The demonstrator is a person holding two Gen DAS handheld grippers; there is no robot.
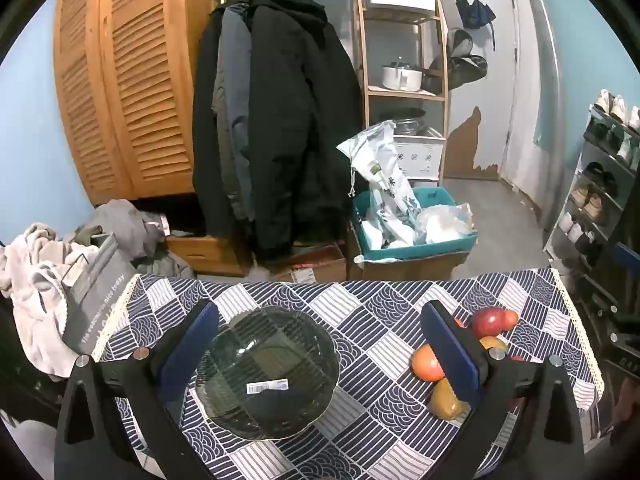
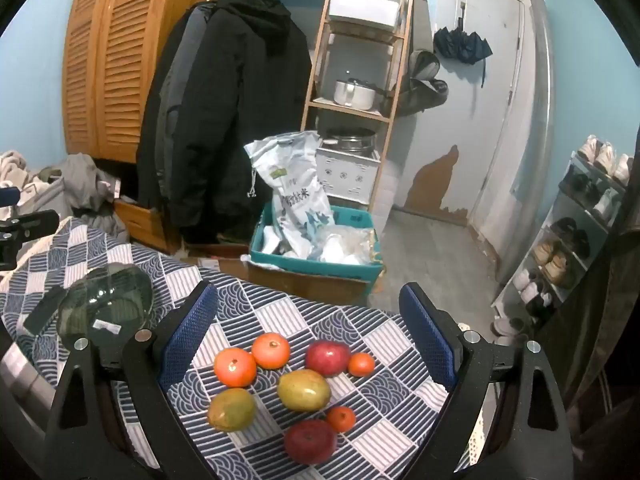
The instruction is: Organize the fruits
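We hold the left gripper (image 1: 320, 344) with its jaws spread wide over the glass bowl (image 1: 268, 372), which sits between the blue pads, touching neither; the bowl holds no fruit, only a white label showing on its glass. It rests on the patterned tablecloth (image 1: 380, 312).

Our right gripper (image 2: 308, 332) is likewise wide and grips nothing. Just ahead of and between its fingers lies the loose fruit: two large oranges (image 2: 235, 367), two mangoes (image 2: 304, 390), two red apples (image 2: 327, 358) and two small tangerines (image 2: 361, 364), all on the cloth and none in the bowl, which lies off to this claw's left.

Beyond the table, ahead of both claws, a teal bin (image 2: 316, 268) holds a white rice bag (image 2: 296, 196) and plastic bags.
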